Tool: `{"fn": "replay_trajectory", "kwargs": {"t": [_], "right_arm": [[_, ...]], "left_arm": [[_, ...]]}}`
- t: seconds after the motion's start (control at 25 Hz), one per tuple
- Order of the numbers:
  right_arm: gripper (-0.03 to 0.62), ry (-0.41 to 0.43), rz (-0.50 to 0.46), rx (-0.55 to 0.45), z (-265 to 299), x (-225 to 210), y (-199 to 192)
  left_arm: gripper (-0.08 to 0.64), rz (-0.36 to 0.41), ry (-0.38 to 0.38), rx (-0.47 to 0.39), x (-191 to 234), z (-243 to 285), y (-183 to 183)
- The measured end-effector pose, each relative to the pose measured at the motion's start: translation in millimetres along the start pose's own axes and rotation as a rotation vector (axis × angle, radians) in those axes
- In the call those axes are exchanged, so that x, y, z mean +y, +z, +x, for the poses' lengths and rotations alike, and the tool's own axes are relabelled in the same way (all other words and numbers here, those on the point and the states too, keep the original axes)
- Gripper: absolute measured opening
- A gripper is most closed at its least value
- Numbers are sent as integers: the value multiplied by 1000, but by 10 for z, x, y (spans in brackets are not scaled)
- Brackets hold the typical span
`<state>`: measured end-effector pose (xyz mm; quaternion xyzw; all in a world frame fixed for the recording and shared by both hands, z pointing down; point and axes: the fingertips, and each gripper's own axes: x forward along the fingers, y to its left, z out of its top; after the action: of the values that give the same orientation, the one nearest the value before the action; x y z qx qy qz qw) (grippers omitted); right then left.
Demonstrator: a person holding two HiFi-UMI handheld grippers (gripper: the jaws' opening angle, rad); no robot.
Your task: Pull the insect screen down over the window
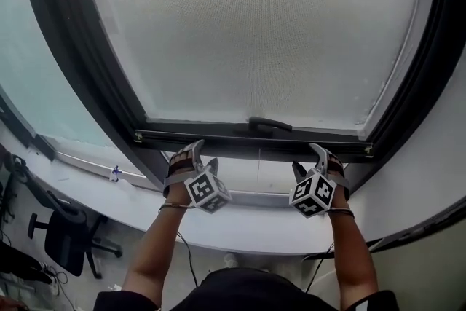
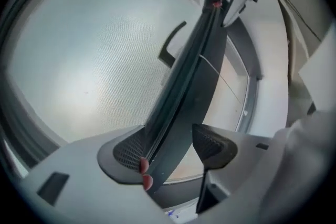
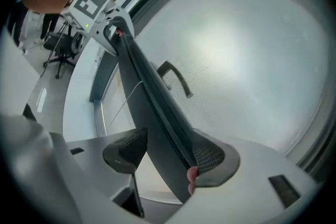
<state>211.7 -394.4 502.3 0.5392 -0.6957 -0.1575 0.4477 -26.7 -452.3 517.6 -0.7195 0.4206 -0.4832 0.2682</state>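
Observation:
The insect screen [image 1: 255, 25] covers most of the window, and its dark bottom bar [image 1: 218, 136] with a small handle [image 1: 271, 125] hangs just above the sill. My left gripper [image 1: 196, 151] reaches up to the bar left of the handle, and my right gripper [image 1: 309, 155] reaches it to the right. In the left gripper view the bar [image 2: 189, 81] runs between the jaws of the left gripper [image 2: 170, 147]; one pad [image 2: 128, 152] lies against it and the other stands slightly off. The right gripper [image 3: 168, 152] straddles the bar [image 3: 152, 102] the same way.
A dark window frame [image 1: 80, 69] surrounds the screen. A white curved sill [image 1: 255, 226] lies below the bar. A thin pull cord [image 1: 258, 165] hangs from the bar. An office chair [image 1: 69, 237] stands on the floor at lower left.

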Motion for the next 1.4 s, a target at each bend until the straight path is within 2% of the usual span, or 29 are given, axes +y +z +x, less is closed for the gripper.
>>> {"fn": "replay_trajectory", "kwargs": {"t": [0.08,0.2,0.28,0.36,0.52,0.64,0.72,0.88,0.96,1.08,1.24,1.4], "right_arm": [[251,-5,99,-70,-153,-83,126],[203,-31,215,-182,-395,-203,286],[201,-63,237,-231,-501,-262,333],[185,-83,247,-258,-587,-269,372],[114,-57,318,-282,-744,-195,422],[110,-10,345,-288,-774,-83,401],[106,-4,359,-294,-813,-40,396],[8,-18,426,-330,-920,24,343],[6,-19,480,-363,-975,79,318],[6,-39,572,-416,-1103,117,348],[6,-66,706,-473,-1312,232,450],[6,-127,664,-452,-1466,421,550]], "left_arm": [[287,-106,17,-65,56,-160,116],[287,-311,-18,-183,14,-430,347],[273,-429,-40,-253,15,-594,510],[230,-506,-41,-306,47,-727,624],[136,-606,-6,-369,90,-896,666],[64,-667,49,-373,132,-1043,633],[27,-718,59,-372,99,-1116,601],[5,-760,57,-348,-58,-1199,478],[3,-811,27,-349,-129,-1232,421],[3,-932,-30,-398,-159,-1323,390],[3,-954,15,-477,-136,-1519,319],[3,-982,4,-496,-184,-1643,197]]}}
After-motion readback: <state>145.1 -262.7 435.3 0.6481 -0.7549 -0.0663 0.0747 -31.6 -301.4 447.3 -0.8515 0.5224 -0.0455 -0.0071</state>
